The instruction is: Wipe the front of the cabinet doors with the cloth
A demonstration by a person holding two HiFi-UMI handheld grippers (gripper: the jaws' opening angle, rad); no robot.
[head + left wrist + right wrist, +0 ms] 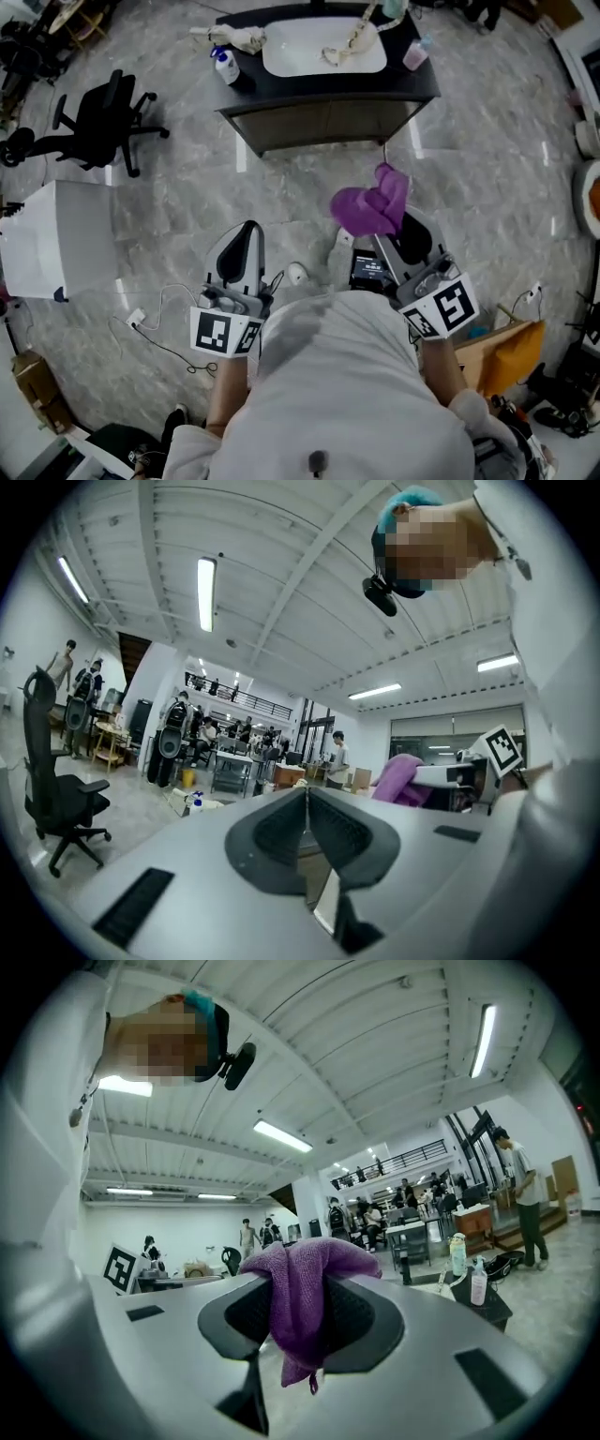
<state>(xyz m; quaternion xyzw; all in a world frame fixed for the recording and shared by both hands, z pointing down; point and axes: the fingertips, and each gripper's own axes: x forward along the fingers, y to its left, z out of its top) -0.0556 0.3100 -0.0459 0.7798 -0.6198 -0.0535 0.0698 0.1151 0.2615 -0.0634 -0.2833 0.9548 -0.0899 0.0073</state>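
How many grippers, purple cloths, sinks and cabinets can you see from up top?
Grippers: 2, the left gripper and the right gripper
Purple cloth: 1
Sink: 1
Cabinet: 1
Total: 5

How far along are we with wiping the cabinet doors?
Done: the cloth is picked up, clamped in the right hand-held gripper. In hand: it hangs above the floor, well short of the cabinet doors, touching nothing. The left hand-held gripper is shut and empty. Left: the approach and, as far as I can see, all the wiping.
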